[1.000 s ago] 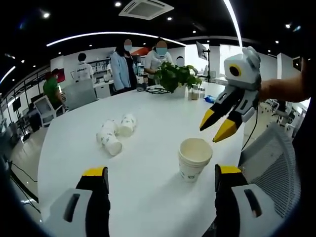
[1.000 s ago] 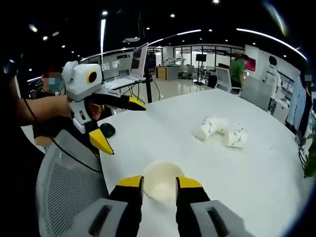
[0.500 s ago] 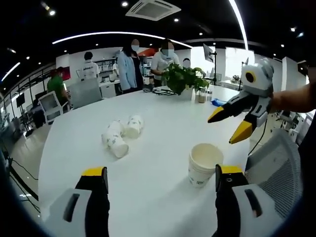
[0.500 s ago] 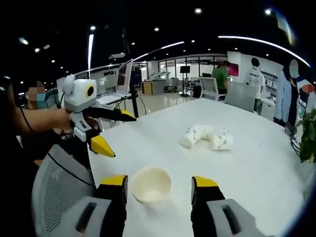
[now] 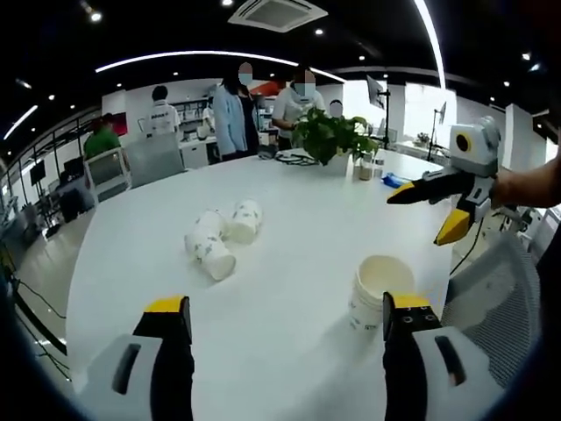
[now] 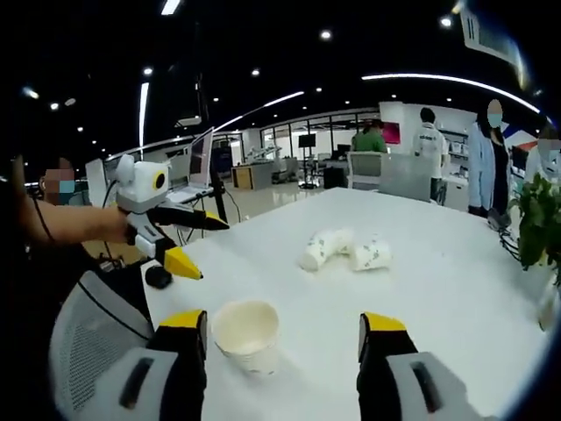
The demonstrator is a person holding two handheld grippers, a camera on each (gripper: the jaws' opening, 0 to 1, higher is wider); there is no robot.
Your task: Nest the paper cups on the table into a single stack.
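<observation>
Upright cups: nested stack of white paper cups (image 5: pixel 379 290) standing near the edge of the round white table (image 5: pixel 289 219); also in the right gripper view (image 6: pixel 246 332).
Fallen cups: two patterned white paper cups lying on their sides (image 5: pixel 222 239), touching, mid-table, well apart from the stack (image 6: pixel 345 250).
Left gripper (image 5: pixel 285 316): yellow-tipped jaws spread wide, holding nothing; seen held above the table edge (image 6: pixel 195 242).
Right gripper (image 6: pixel 285 323): jaws wide apart, empty, stack just ahead; raised beyond the stack (image 5: pixel 426 213).
Background: green potted plant (image 5: pixel 329 138) at the far side of the table.
</observation>
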